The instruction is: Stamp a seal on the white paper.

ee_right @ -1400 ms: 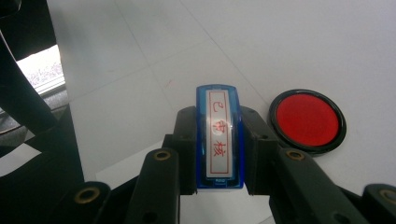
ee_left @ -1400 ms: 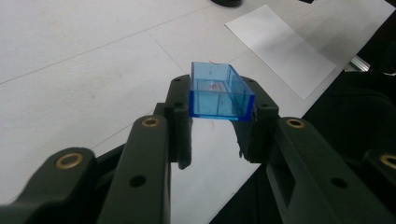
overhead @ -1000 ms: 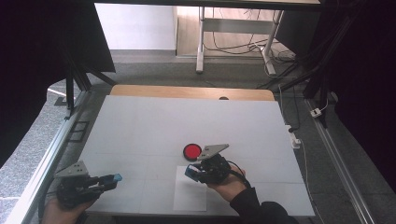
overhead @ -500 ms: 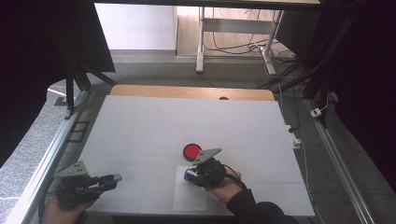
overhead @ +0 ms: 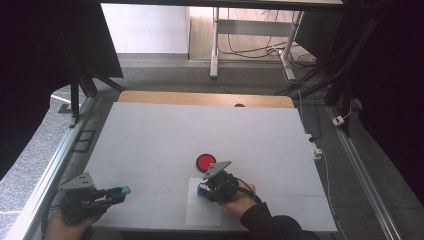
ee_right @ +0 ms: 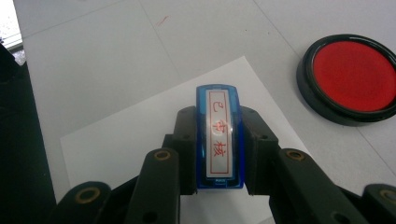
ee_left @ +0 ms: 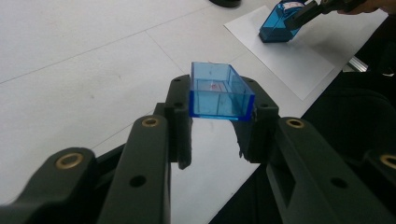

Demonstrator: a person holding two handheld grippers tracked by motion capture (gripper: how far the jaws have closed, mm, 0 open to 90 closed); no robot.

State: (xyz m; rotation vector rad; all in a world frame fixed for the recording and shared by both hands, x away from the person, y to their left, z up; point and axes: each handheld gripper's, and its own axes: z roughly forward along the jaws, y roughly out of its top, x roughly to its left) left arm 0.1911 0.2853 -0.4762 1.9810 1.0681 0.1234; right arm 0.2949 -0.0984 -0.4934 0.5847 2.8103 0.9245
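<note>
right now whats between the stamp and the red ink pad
Nothing: in the right gripper view, bare paper sheet and table separate the stamp from the ink pad.

Layout: sheet of paper (overhead: 203, 207) on the table (overhead: 150, 135), near edge; ink pad (overhead: 205, 161) just behind it; stamp (overhead: 202, 190) over the sheet; stamp cap (overhead: 123, 190) far left.

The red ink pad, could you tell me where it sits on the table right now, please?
In the high view the red ink pad lies near the table's middle, just beyond the right hand-held gripper and the sheet of paper, apart from both.
</note>
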